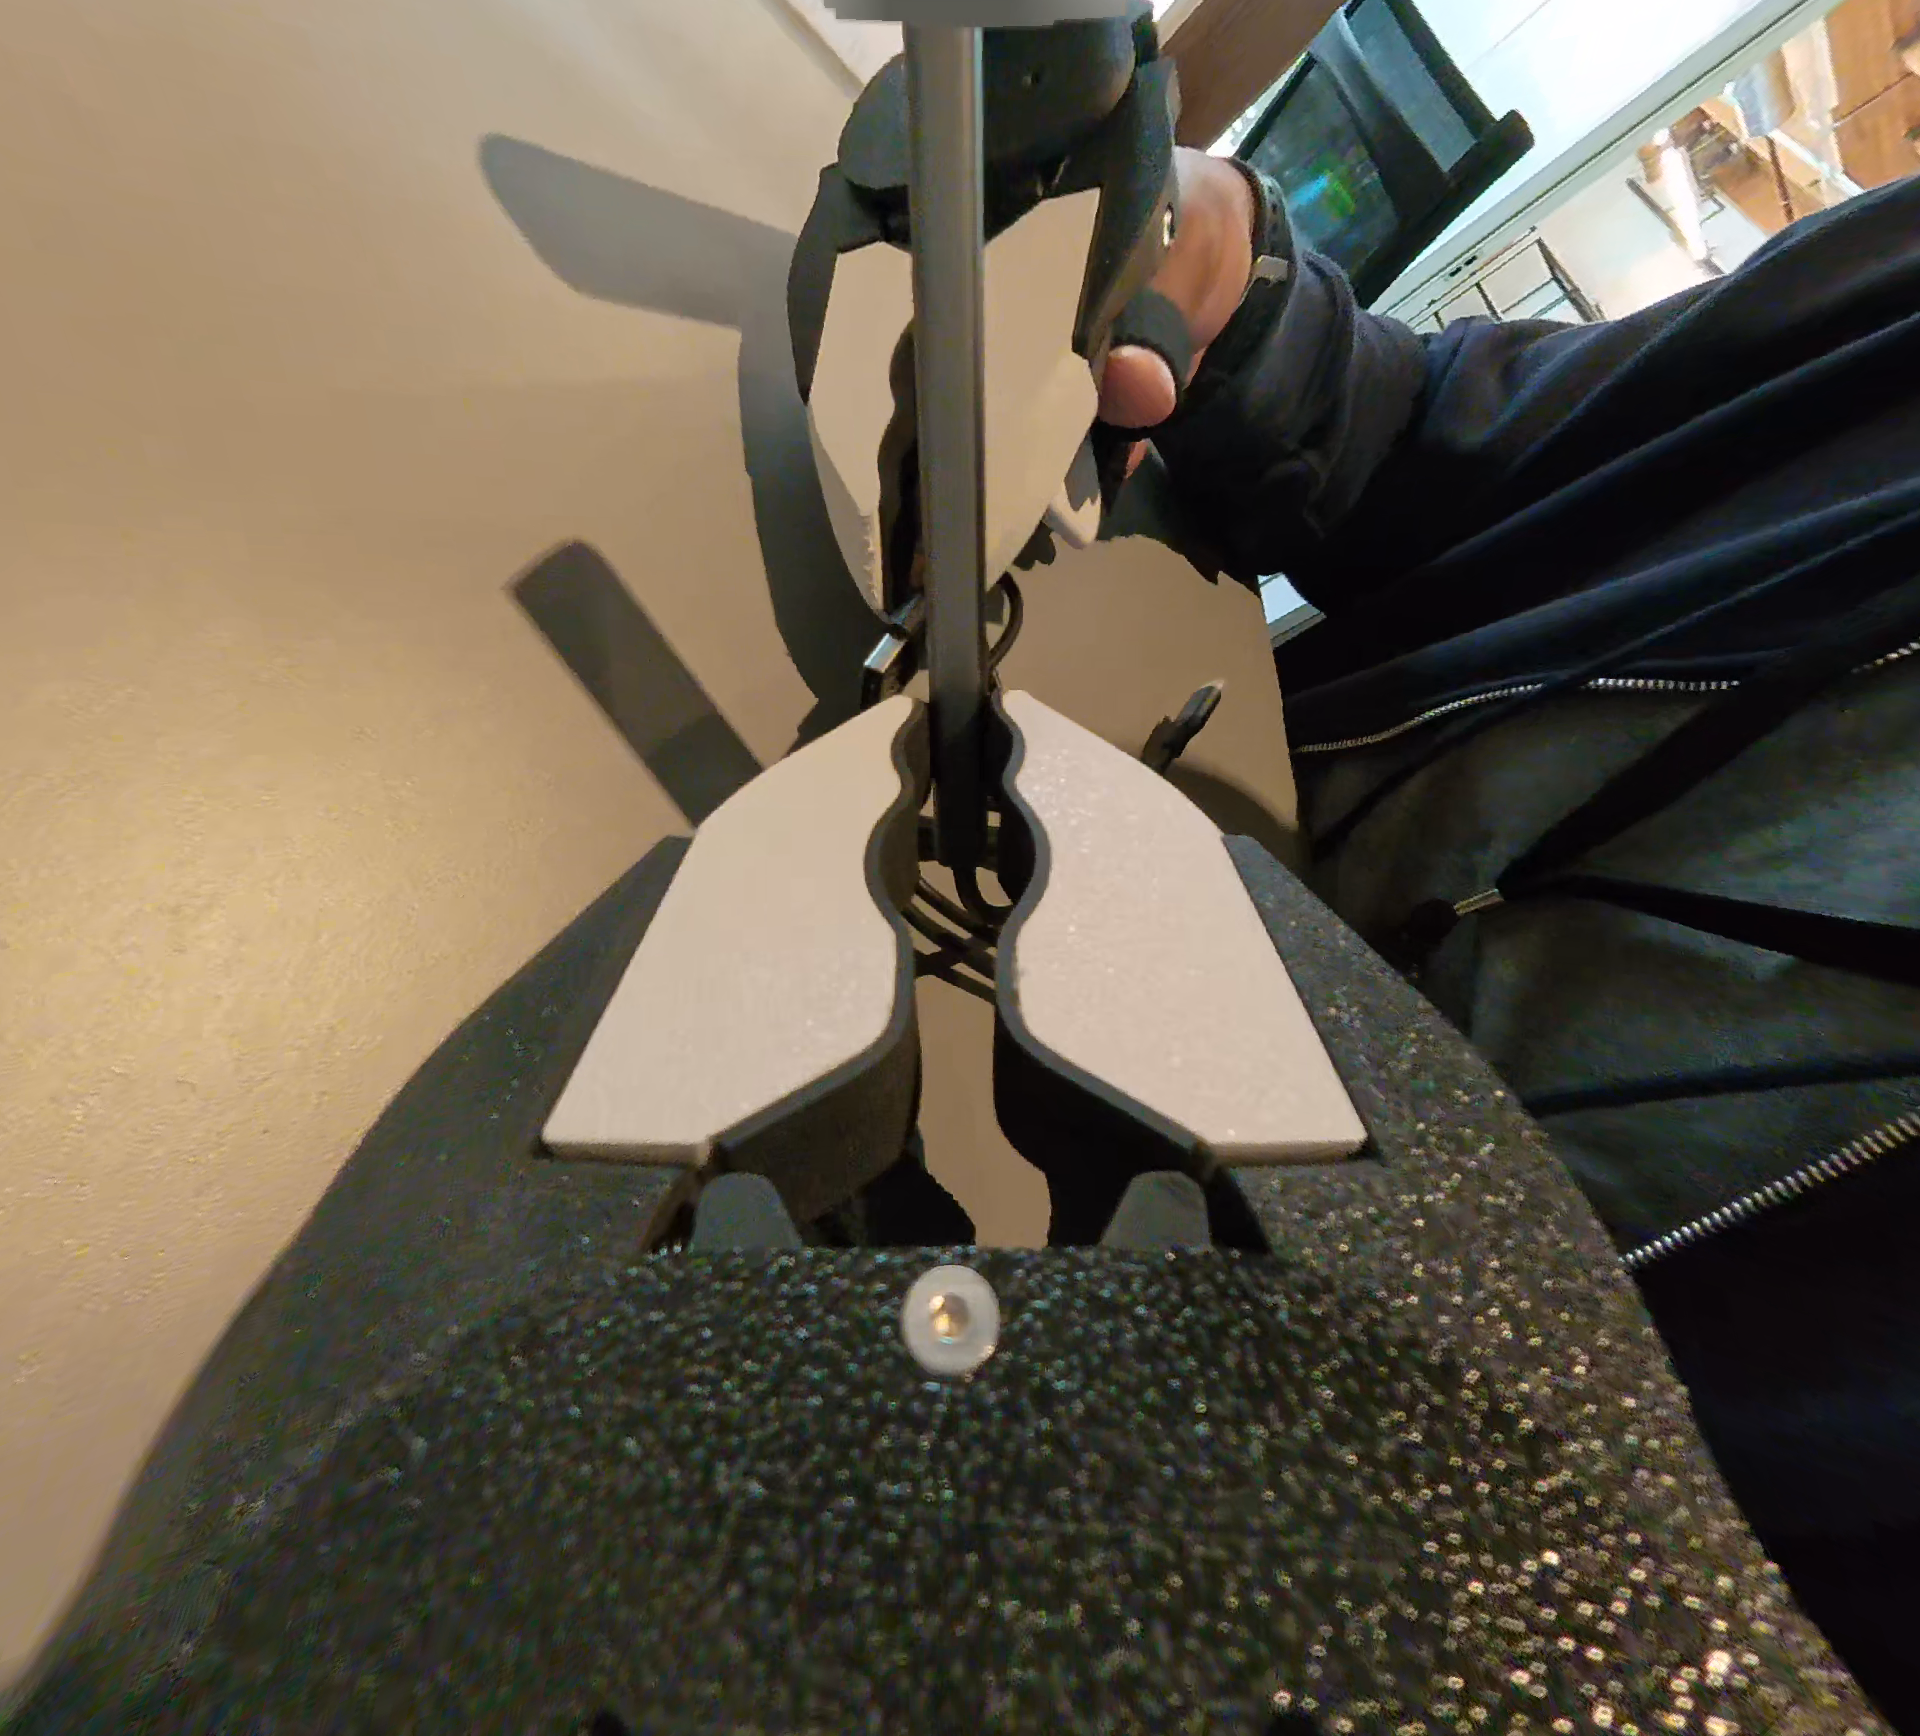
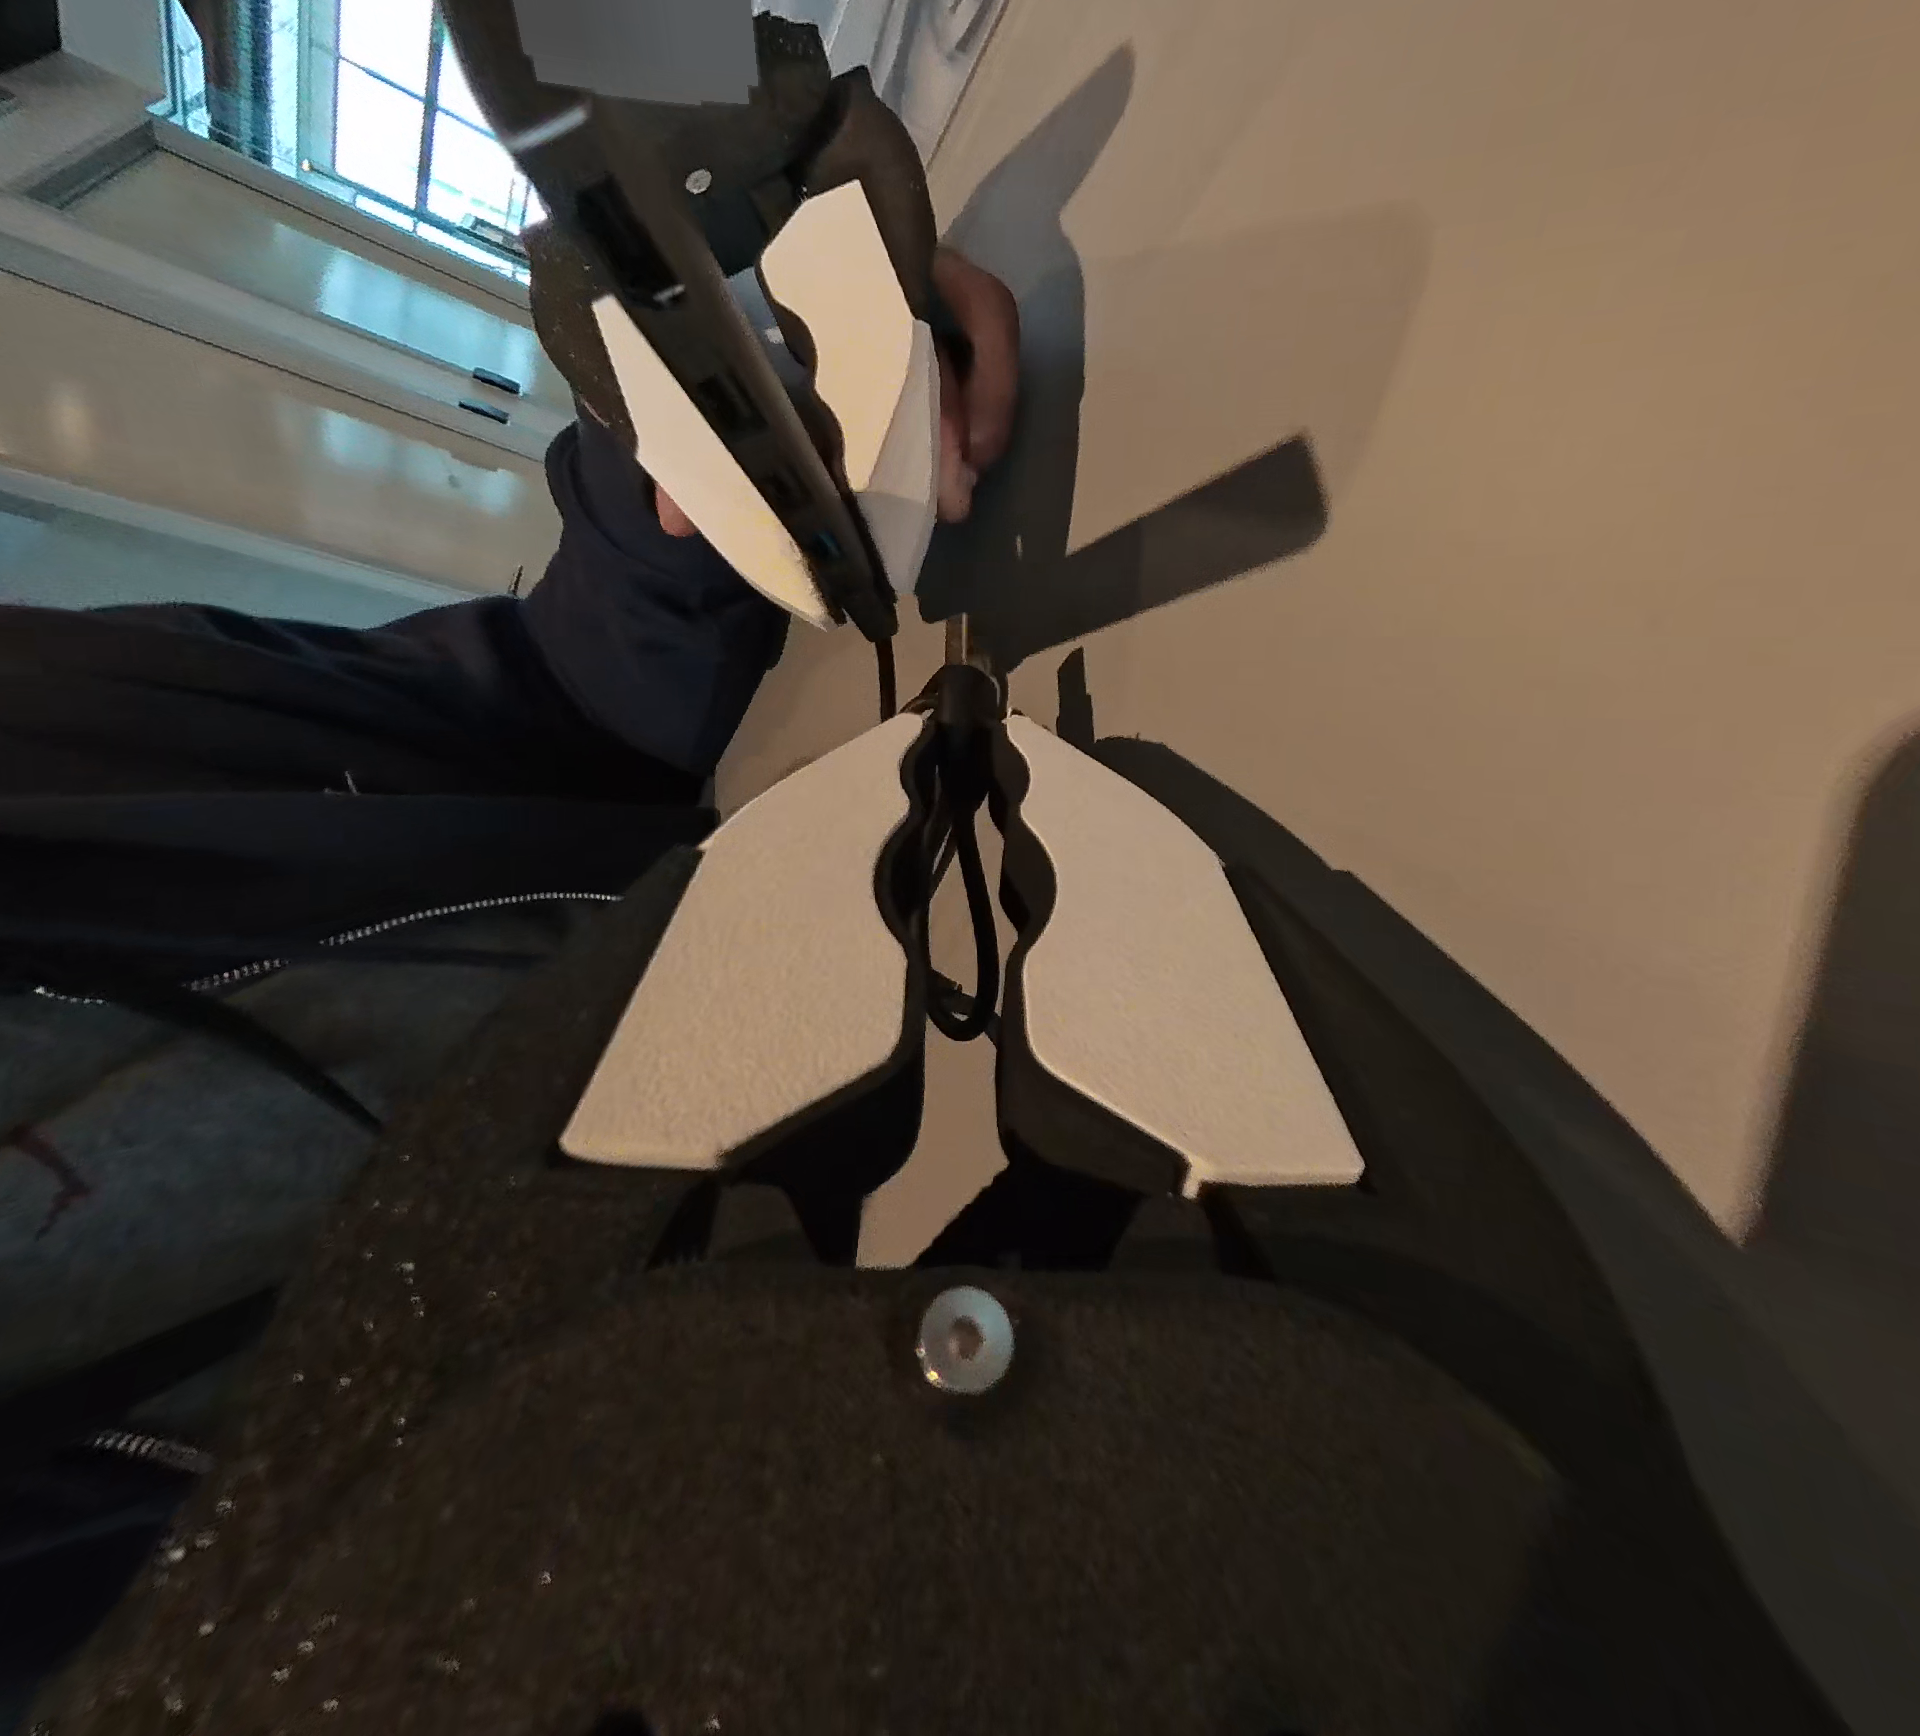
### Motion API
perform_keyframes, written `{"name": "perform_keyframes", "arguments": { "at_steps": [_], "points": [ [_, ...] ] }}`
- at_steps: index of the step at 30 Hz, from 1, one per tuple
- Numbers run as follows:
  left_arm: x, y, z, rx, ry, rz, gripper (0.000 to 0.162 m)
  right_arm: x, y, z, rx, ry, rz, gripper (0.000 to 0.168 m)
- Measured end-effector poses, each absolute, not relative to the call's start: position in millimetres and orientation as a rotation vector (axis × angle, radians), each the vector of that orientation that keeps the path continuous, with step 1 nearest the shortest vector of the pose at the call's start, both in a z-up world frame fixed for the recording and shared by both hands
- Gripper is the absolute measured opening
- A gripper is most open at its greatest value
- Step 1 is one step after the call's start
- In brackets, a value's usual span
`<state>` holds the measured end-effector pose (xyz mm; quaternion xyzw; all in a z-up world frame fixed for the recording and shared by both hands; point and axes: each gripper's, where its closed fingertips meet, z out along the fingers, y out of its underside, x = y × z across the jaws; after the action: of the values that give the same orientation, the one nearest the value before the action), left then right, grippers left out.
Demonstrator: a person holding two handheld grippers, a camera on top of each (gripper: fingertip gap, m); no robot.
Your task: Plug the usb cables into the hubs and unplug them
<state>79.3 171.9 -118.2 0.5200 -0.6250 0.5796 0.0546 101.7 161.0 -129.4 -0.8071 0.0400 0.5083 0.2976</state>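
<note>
My left gripper [image 1: 958,710] is shut on a long grey USB hub [image 1: 948,336], which stands up out of its fingers. In the right wrist view that gripper [image 2: 868,590] holds the hub [image 2: 717,398] with its row of side ports facing me. My right gripper [image 2: 961,728] is shut on the black USB cable's plug [image 2: 961,689]. The metal tip points at the hub's near end and stays a short way off it. The cable [image 2: 971,907] loops back between the fingers. In the left wrist view the right gripper [image 1: 935,585] sits behind the hub, with the silver plug [image 1: 891,647] just left of it.
A beige tabletop [image 1: 312,439] lies under both grippers and shows their shadows. A person in a dark zipped jacket [image 1: 1558,595] holds both tools. A second black connector [image 1: 1184,725] lies on the table. Windows and cabinets [image 2: 260,284] stand beyond the table. My left and right fingertips are right by each other.
</note>
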Motion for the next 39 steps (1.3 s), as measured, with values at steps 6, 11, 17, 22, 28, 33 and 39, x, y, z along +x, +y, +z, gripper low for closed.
{"name": "perform_keyframes", "arguments": {
  "at_steps": [6, 11, 17, 22, 28, 33, 39],
  "points": [
    [79.7, 171.6, -119.3, 1.588, -1.927, 1.753, 0.01, 99.4, 159.6, -128.7, -2.164, -0.017, 1.249, 0.01],
    [80.3, 172.4, -118.5, 1.592, -1.928, 1.763, 0.01, 105.2, 164.2, -131.7, -2.207, -0.096, 1.055, 0.01],
    [81.3, 173.7, -117.4, 1.596, -1.929, 1.776, 0.01, 111.2, 166.8, -139.9, -2.279, -0.197, 0.841, 0.012],
    [82.2, 177.3, -117.0, 1.615, -1.927, 1.784, 0.009, 118.2, 167.4, -145.3, -2.35, -0.278, 0.587, 0.023],
    [83.7, 181.7, -116.8, 1.643, -1.924, 1.791, 0.01, 120.1, 167.3, -141.1, -2.365, -0.367, 0.214, 0.027],
    [84.9, 184.6, -115.2, 1.663, -1.915, 1.805, 0.01, 122.6, 169.7, -146.4, -2.376, -0.456, -0.12, 0.023],
    [85.5, 188.6, -111.9, 1.68, -1.908, 1.826, 0.01, 121.3, 169.9, -158.4, -2.4, -0.505, -0.259, 0.017]
  ]
}}
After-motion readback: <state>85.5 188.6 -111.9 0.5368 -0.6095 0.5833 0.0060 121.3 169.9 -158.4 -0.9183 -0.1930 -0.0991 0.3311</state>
